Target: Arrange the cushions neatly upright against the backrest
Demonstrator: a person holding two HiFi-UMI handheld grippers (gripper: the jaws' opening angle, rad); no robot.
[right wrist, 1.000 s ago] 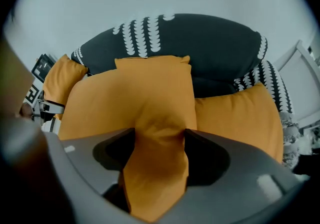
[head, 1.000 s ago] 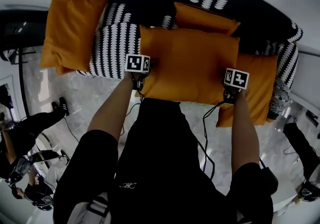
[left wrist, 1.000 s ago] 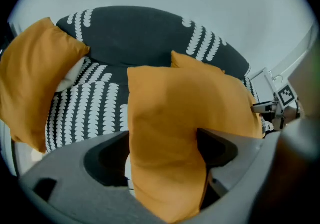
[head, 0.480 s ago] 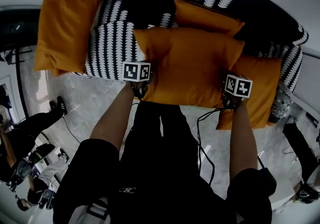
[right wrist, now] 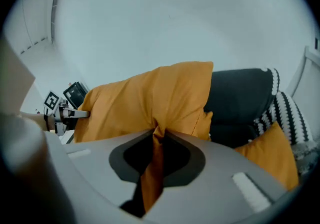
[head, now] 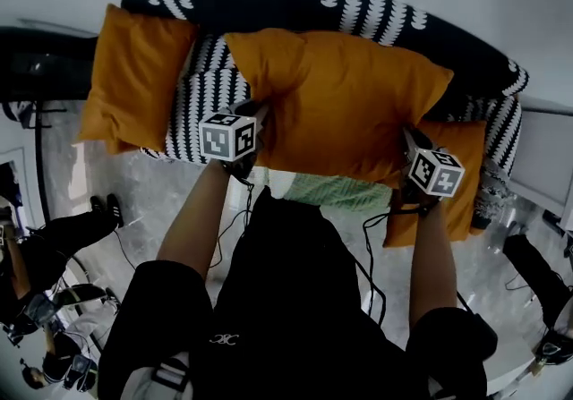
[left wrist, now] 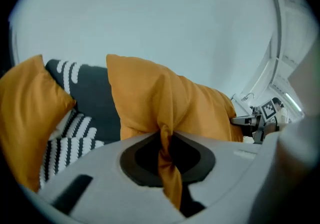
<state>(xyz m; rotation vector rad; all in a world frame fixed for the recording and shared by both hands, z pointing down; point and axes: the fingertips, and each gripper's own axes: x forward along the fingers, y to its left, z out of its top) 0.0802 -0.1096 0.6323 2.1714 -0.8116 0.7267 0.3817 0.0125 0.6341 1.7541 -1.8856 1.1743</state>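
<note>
The step in hand looks like the lift of the large orange cushion (head: 349, 107). Both grippers hold it by its near edge, in front of the patterned sofa's backrest (head: 358, 4). From the head view it covers the middle of the seat (head: 210, 85), and its far edge overlaps the backrest. Whether that far edge rests on anything I cannot tell.

The left gripper (left wrist: 164, 135) has just been closing its fingers. They now stand nearly together, with a twisted fold of the cushion's orange fabric pinched between them. The right gripper (right wrist: 156, 135) has done the same and grips a similar fold near the opposite corner (each view shows the other gripper off at the far end of the cushion). In the head view the left gripper (head: 255, 114) and the right gripper (head: 407, 137) sit well apart along that edge, so the load looks evenly shared.

The next move probably calls for carrying the cushion toward the backrest and tipping it so it stands upright there, both grippers level so it does not twist. The pinch is on loose fabric alone, so a slip seems possible.

Another orange cushion (head: 134, 76) leans at the sofa's left end, and a third (head: 461, 174) hangs off the right front. Both likely need straightening afterwards.
</note>
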